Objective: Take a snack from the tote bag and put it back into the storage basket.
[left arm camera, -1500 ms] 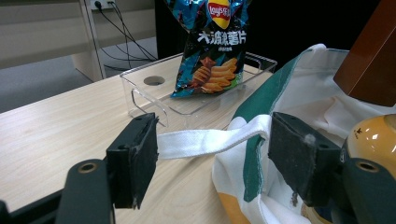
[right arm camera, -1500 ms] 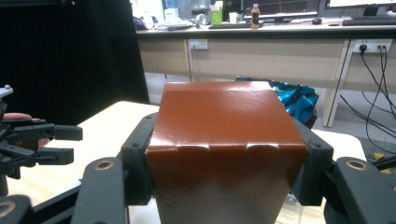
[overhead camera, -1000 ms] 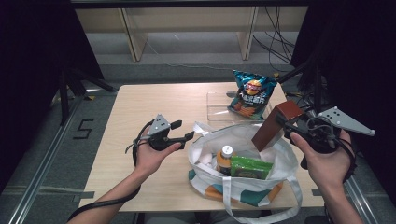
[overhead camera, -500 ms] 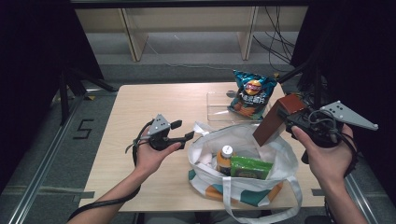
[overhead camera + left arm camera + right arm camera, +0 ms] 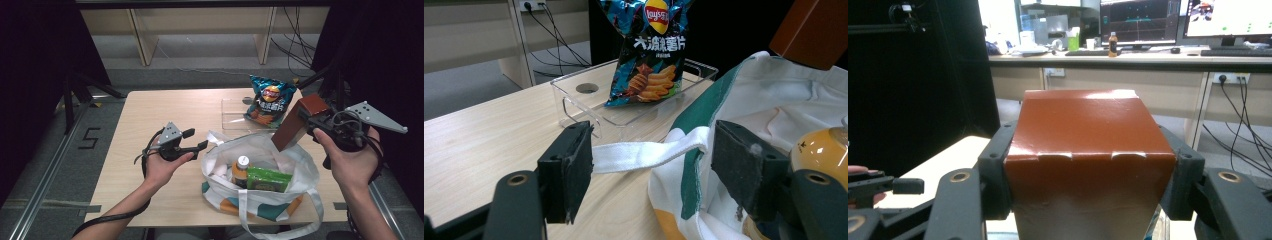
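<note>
Above the light wooden table (image 5: pixel 150 120), in the high view, the right gripper (image 5: pixel 312 122) clamps a brown carton (image 5: pixel 295 122), holding it tilted over the far right rim of a white tote bag (image 5: pixel 295 165). Inside the bag sit an orange-capped bottle (image 5: pixel 240 170) and a green packet (image 5: pixel 267 179). At the bag's left edge, the left gripper (image 5: pixel 197 140) hovers with its jaws spread wide, holding nothing, just beside the bag's rim. A blue chip bag (image 5: pixel 270 100) stands in a clear tray (image 5: pixel 232 112) at the far side.

Seen from the left gripper view, the two black pads (image 5: pixel 566 170) stand well apart, with the tote's white strap (image 5: pixel 644 152) stretched between them, untouched as far as one can tell. The carton's corner (image 5: pixel 814 30) hangs at upper right.

From the right gripper view, both jaws press the carton's (image 5: pixel 1088 145) sides; its glossy reddish-brown top flap is shut and tucked.
</note>
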{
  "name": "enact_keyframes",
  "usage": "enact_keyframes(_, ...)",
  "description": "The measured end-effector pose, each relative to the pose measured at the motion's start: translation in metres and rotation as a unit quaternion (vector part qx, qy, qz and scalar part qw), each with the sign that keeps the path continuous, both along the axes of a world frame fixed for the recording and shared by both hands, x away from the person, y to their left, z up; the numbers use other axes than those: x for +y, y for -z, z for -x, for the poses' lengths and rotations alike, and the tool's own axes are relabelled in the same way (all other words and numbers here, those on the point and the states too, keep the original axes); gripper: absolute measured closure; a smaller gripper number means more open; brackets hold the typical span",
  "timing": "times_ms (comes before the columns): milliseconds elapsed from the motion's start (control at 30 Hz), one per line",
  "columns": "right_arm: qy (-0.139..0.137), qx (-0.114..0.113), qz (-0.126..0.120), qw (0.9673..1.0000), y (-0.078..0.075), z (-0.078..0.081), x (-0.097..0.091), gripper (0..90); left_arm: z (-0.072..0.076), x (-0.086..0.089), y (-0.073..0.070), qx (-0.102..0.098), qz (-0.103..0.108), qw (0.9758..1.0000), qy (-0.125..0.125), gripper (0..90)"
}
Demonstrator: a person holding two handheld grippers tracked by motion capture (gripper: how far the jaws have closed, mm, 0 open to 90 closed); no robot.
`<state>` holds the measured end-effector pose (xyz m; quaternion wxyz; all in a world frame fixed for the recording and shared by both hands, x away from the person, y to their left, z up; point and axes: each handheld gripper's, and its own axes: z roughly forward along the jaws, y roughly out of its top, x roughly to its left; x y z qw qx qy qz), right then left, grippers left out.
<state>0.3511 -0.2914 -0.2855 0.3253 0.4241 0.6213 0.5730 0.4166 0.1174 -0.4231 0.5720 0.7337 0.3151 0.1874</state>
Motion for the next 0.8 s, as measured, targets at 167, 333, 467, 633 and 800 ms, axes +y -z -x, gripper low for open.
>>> enact_keyframes(167,0.001,-0.007,0.0,1.0,-0.004,-0.004,-0.001,39.3,0.0,0.001,0.0,0.0,-0.001,1.0,0.0,32.3)
enact_keyframes(333,0.004,-0.012,-0.001,0.9999,-0.008,-0.007,0.0,39.3,0.0,0.0,0.0,0.0,-0.002,1.0,0.0,32.3)
enact_keyframes(467,0.005,-0.017,0.003,0.9998,-0.01,-0.009,0.0,39.3,0.0,0.0,0.0,0.0,-0.001,1.0,0.0,32.3)
enact_keyframes(633,0.009,-0.016,-0.004,0.9998,-0.011,-0.012,0.001,39.3,0.0,0.001,0.0,-0.001,-0.001,1.0,0.0,32.3)
enact_keyframes(800,0.011,-0.021,-0.004,0.9997,-0.012,-0.016,0.0,39.3,-0.001,0.001,0.0,-0.001,-0.001,1.0,0.0,32.3)
